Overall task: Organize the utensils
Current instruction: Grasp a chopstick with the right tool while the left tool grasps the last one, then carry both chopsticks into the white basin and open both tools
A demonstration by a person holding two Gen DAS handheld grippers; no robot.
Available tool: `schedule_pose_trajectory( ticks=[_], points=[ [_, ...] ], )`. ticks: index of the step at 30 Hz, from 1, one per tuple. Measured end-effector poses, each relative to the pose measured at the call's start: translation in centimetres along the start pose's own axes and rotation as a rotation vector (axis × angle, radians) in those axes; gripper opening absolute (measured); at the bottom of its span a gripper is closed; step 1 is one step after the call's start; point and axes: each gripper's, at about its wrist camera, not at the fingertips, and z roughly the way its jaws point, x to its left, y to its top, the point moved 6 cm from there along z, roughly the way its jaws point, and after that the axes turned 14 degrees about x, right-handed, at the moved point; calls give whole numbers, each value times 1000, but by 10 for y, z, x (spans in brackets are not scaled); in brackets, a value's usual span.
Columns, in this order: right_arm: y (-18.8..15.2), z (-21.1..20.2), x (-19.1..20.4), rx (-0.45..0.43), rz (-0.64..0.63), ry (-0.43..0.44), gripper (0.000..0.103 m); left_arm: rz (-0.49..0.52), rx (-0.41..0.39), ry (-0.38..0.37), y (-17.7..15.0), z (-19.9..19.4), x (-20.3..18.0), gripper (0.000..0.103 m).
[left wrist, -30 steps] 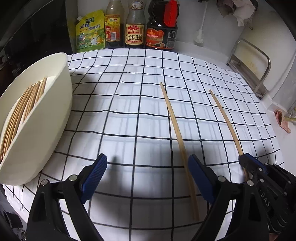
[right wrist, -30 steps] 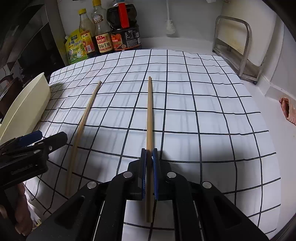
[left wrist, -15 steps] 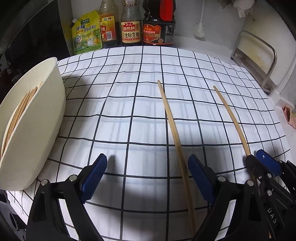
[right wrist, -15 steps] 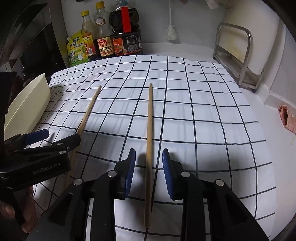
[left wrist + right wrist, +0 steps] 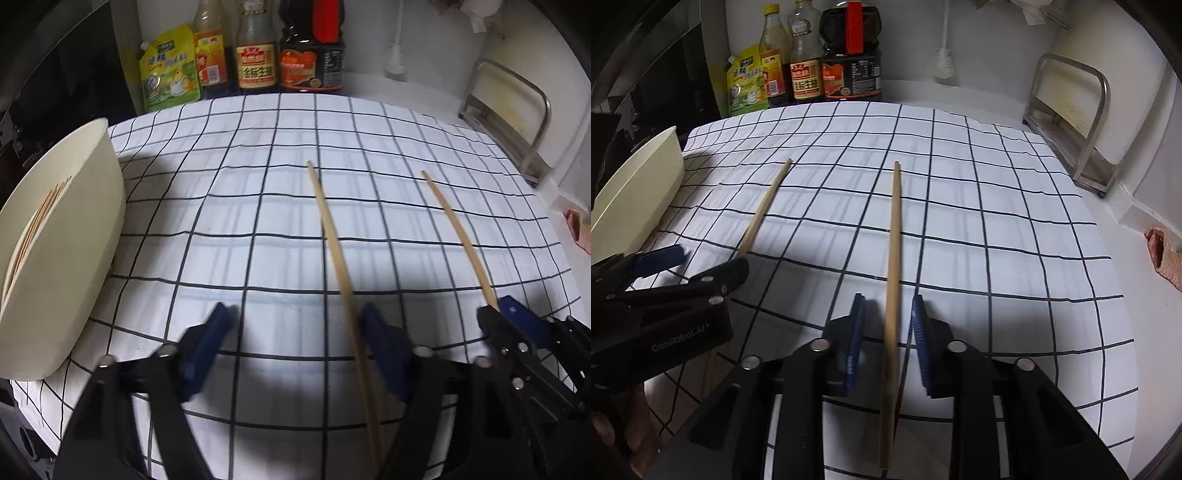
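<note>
Two wooden chopsticks lie side by side on the checked cloth (image 5: 258, 221). The left chopstick (image 5: 332, 251) runs between the fingers of my left gripper (image 5: 295, 315), close to the right pad. Those jaws are closing, and neither pad touches the stick. The right chopstick (image 5: 894, 229) passes between the blue pads of my right gripper (image 5: 887, 301). Its jaws are also closing, with a small gap still showing on each side. A cream tub (image 5: 74, 258) at the left holds several chopsticks (image 5: 40, 218). The right wrist view shows the left gripper (image 5: 711, 260) around the left chopstick (image 5: 764, 210).
Sauce bottles (image 5: 310, 55) and a yellow-green pouch (image 5: 170, 81) line the back wall. A metal rack (image 5: 1071, 122) stands at the back right. A pink cloth (image 5: 1160, 254) lies off the cloth's right edge. A person's hand (image 5: 613, 435) shows under the left gripper.
My right gripper let go of its chopstick, which now lies loose between the parted pads. My left gripper's jaws have drawn closer together around the other chopstick.
</note>
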Motion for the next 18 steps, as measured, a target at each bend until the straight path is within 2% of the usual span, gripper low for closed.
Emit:
schedule_pose_trajectory(
  ticks=[2, 3, 4, 5, 11, 18],
  points=[
    [0, 0, 1, -2, -5, -5, 8, 20, -4, -11, -1, -3, -6, 37],
    [0, 0, 0, -2, -1, 0, 6, 25, -4, -18, -2, -4, -9, 30],
    [0, 0, -1, -3, 9, 14, 6, 32, -3, -24, -3, -4, -11, 14],
    [0, -1, -2, -5, 18, 27, 6, 39, 2, -32, -4, -5, -13, 8],
    [-3, -6, -4, -4, 64, 102, 6, 39, 23, -87, -14, -11, -10, 7],
    [-3, -30, 9, -49, 129, 201, 6, 66, -24, -102, -20, -47, 11, 7]
  ],
)
